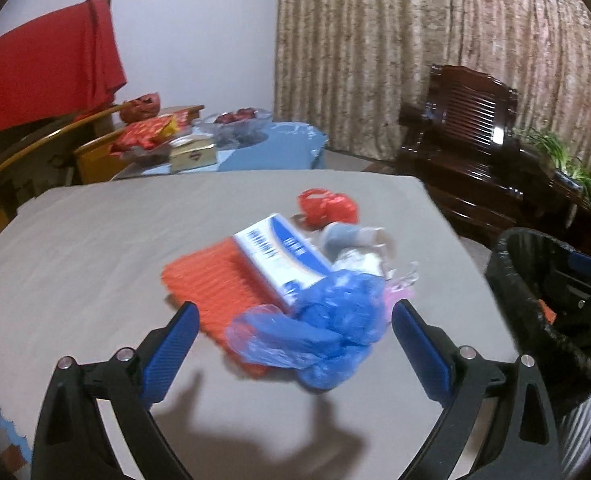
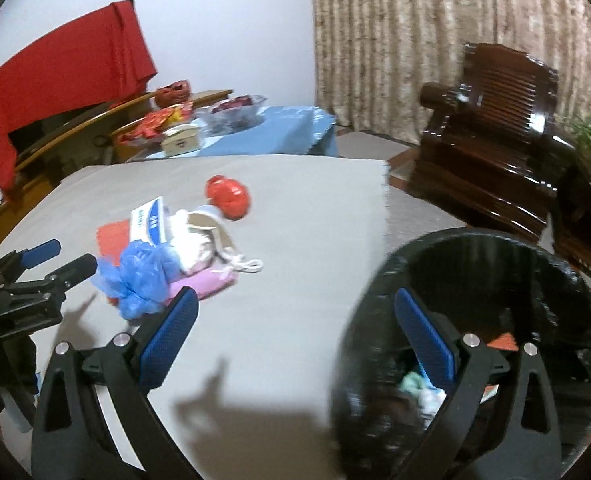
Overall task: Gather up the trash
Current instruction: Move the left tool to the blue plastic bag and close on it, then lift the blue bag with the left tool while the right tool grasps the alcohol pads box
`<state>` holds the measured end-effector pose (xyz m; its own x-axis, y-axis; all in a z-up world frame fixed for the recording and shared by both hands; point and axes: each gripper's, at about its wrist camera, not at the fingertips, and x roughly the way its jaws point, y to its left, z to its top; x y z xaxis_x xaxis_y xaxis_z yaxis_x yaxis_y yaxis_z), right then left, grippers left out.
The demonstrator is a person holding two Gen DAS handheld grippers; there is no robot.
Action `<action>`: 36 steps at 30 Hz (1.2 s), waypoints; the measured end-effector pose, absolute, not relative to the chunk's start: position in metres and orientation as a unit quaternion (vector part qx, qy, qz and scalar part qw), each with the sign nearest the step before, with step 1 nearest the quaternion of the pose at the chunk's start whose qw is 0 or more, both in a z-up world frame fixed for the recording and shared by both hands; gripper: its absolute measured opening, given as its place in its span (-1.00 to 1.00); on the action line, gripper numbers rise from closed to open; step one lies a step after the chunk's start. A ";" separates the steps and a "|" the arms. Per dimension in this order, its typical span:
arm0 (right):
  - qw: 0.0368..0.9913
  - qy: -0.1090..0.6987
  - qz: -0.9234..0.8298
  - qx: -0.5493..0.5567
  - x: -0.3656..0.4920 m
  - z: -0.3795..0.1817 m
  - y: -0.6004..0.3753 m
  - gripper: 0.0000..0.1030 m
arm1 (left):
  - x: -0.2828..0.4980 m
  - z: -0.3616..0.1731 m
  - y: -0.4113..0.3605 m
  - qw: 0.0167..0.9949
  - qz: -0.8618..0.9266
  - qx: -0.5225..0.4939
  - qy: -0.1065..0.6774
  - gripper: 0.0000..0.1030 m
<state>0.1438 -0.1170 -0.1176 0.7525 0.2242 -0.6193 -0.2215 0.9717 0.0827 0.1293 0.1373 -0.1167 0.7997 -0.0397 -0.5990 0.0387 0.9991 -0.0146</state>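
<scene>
Left gripper [image 1: 295,322]: two black plastic arms with triangular cut-outs, silver round-head screws at the pivots, blue ribbed pads [image 1: 173,354] on the inner finger faces. Right gripper [image 2: 295,318]: identical construction, blue pads [image 2: 167,340].

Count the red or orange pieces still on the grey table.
2: a crumpled red wrapper at the pile's far side, and a flat orange sheet under the white-and-blue box. The pile may hide more.

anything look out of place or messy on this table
Yes: a jumbled heap of trash sits on the grey table. A crumpled blue plastic bag lies over a blue-and-white box, and a red wrapper lies apart behind. The bin already holds some.
</scene>
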 end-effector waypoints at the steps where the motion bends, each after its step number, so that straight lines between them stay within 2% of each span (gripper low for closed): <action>1: 0.935 0.333 0.125 0.002 0.145 -0.119 -0.110 0.87 | 0.128 -0.118 0.142 0.948 -0.018 -0.003 0.317 0.84; 14: 0.930 0.343 0.131 -0.018 0.148 -0.136 -0.083 0.87 | 0.153 -0.149 0.135 0.937 -0.056 -0.015 0.343 0.84; 17: 0.930 0.344 0.125 -0.019 0.149 -0.137 -0.086 0.87 | 0.162 -0.158 0.129 0.934 -0.065 -0.018 0.352 0.77; 20: 0.930 0.345 0.121 -0.019 0.151 -0.139 -0.089 0.87 | 0.170 -0.166 0.126 0.925 -0.089 -0.034 0.368 0.30; 21: 0.930 0.346 0.120 -0.019 0.152 -0.140 -0.089 0.87 | 0.170 -0.167 0.125 0.923 -0.094 -0.039 0.371 0.08; 22: 0.930 0.347 0.120 -0.019 0.152 -0.140 -0.089 0.87 | 0.170 -0.169 0.125 0.921 -0.100 -0.046 0.374 -0.02; 26: 0.930 0.348 0.120 -0.020 0.155 -0.142 -0.089 0.87 | 0.164 -0.169 0.121 0.923 -0.097 -0.037 0.370 -0.20; 27: 0.929 0.349 0.120 -0.020 0.156 -0.142 -0.088 0.87 | 0.162 -0.168 0.122 0.924 -0.096 -0.041 0.369 -0.29; 28: 0.929 0.349 0.122 -0.020 0.157 -0.143 -0.087 0.87 | 0.160 -0.166 0.124 0.924 -0.097 -0.045 0.368 -0.48; 30: 0.929 0.349 0.124 -0.021 0.158 -0.144 -0.085 0.87 | 0.155 -0.159 0.129 0.925 -0.099 -0.060 0.363 -0.58; 32: 0.929 0.347 0.127 -0.021 0.160 -0.144 -0.082 0.87 | 0.151 -0.152 0.135 0.925 -0.108 -0.072 0.357 -0.86; 36: 0.929 0.345 0.135 -0.022 0.165 -0.143 -0.073 0.87 | 0.143 -0.143 0.146 0.927 -0.109 -0.078 0.351 -0.90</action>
<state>0.1654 -0.0727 -0.1434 0.7257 0.2352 -0.6465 -0.2654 0.9627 0.0523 0.1434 0.1463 -0.1427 0.7297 -0.2569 -0.6336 0.1468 0.9640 -0.2218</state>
